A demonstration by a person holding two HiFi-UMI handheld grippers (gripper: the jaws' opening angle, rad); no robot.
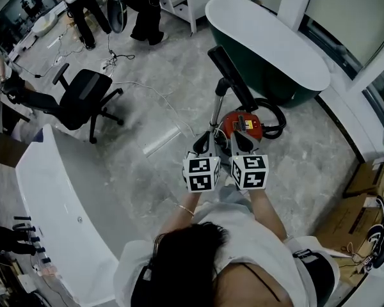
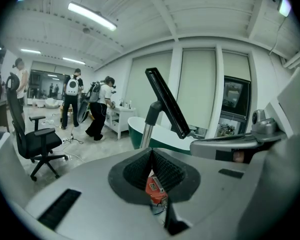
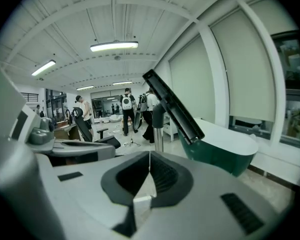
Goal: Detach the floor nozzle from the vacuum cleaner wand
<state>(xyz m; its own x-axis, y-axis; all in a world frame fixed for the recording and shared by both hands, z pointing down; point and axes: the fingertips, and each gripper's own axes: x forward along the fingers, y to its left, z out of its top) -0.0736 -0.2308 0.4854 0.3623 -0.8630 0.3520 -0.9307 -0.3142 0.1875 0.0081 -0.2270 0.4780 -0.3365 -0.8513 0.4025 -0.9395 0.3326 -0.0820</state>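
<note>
The floor nozzle (image 1: pixel 233 78) sits at the top of the vacuum cleaner wand (image 1: pixel 216 110), well above the floor. It is a flat black bar whose long axis runs on a slant. In the left gripper view, the floor nozzle (image 2: pixel 167 104) drops from upper left to lower right, and the same slant appears in the right gripper view (image 3: pixel 172 106). The wand (image 2: pixel 146 131) is a metal tube standing close to upright, rising from beside the red canister (image 1: pixel 243 121) on the floor. Behind it stands a green bathtub (image 1: pixel 307 62) with a white rim.

The left gripper (image 1: pixel 201 147) and right gripper (image 1: pixel 243 141) are held side by side, near the wand's lower part and aimed towards it. The ribbed fingers (image 2: pixel 165 171) of the left gripper (image 2: pixel 151 156) are pressed together with nothing gripped, and the canister (image 2: pixel 156 188) shows below them. The fingers (image 3: pixel 162 176) of the right gripper (image 3: pixel 149 159) are likewise closed on nothing, apart from the wand (image 3: pixel 158 134).
</note>
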